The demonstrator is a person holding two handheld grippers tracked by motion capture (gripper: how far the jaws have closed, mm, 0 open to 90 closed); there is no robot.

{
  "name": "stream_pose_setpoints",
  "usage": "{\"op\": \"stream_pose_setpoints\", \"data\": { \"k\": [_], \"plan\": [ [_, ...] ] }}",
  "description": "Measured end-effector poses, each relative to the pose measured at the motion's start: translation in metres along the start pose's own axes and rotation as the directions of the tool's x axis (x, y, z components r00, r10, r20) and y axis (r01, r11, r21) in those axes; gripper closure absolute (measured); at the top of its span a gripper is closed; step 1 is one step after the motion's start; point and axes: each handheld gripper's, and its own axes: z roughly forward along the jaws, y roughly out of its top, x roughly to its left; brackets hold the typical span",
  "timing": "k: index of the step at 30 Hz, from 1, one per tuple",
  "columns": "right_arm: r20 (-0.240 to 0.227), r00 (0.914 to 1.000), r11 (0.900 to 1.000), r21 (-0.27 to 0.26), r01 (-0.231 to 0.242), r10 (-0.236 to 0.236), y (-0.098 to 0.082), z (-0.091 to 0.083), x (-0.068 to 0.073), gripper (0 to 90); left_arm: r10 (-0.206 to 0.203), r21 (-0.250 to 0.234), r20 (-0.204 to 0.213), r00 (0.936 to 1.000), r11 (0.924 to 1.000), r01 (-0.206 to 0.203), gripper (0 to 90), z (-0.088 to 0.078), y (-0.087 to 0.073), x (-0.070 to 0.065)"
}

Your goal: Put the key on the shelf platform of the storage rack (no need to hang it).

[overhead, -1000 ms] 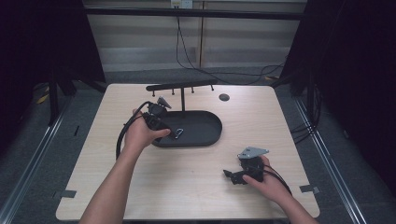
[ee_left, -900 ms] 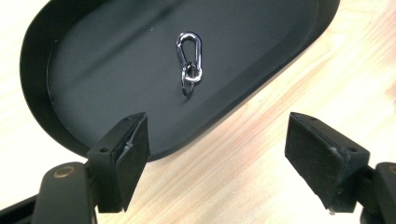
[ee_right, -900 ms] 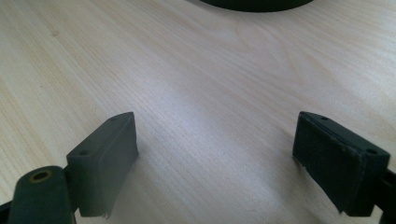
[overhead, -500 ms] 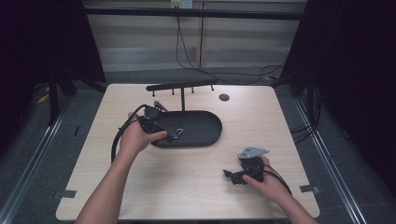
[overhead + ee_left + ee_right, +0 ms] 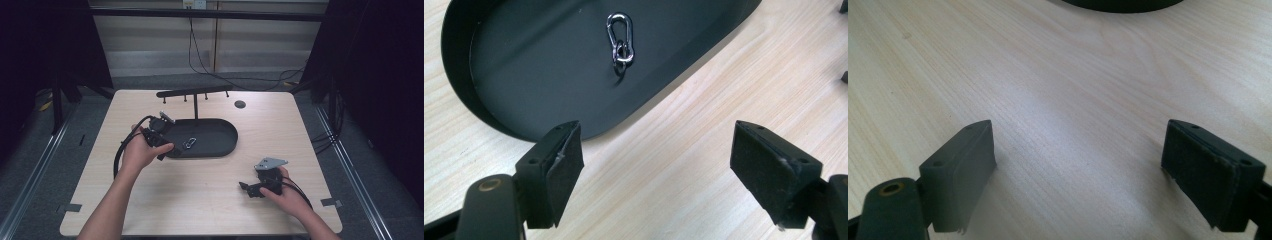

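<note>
- The left gripper (image 5: 159, 131) hung at the 9 o'clock end of the tray (image 5: 220, 148), at its rim; the left hand (image 5: 140, 152) held it from below.
- In the left gripper view, the left gripper (image 5: 656, 150) stood released, jaws wide apart with nothing between them, over bare table (image 5: 684, 165) just outside the tray (image 5: 499, 60).
- The carabiner (image 5: 189, 144) lay flat on the tray floor, at 3 o'clock from the left gripper and apart from it.
- In the left gripper view, the carabiner (image 5: 620, 37) lay at 12 o'clock beyond the jaws, with a small ring (image 5: 621, 62) linked to its near end.
- The right gripper (image 5: 246, 187) rested low on the table (image 5: 300, 125), at 5 o'clock from the tray and well apart from it, held by the right hand (image 5: 287, 195).
- In the right gripper view, the right gripper (image 5: 1078, 165) was released, jaws wide apart over bare wood.
- A rack (image 5: 194, 93) with pegs stood at 12 o'clock of the tray.
</note>
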Motion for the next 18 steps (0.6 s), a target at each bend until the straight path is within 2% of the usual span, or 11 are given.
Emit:
{"op": "stream_pose_setpoints", "data": {
  "k": [18],
  "plan": [
    [0.000,1.0000,1.000,0.000,0.000,0.000,0.000,0.000,0.000,13.4,0.019,0.003,-0.002,0.9998,0.9998,-0.019,22.5,0.001,-0.020,0.003]
  ]
}}
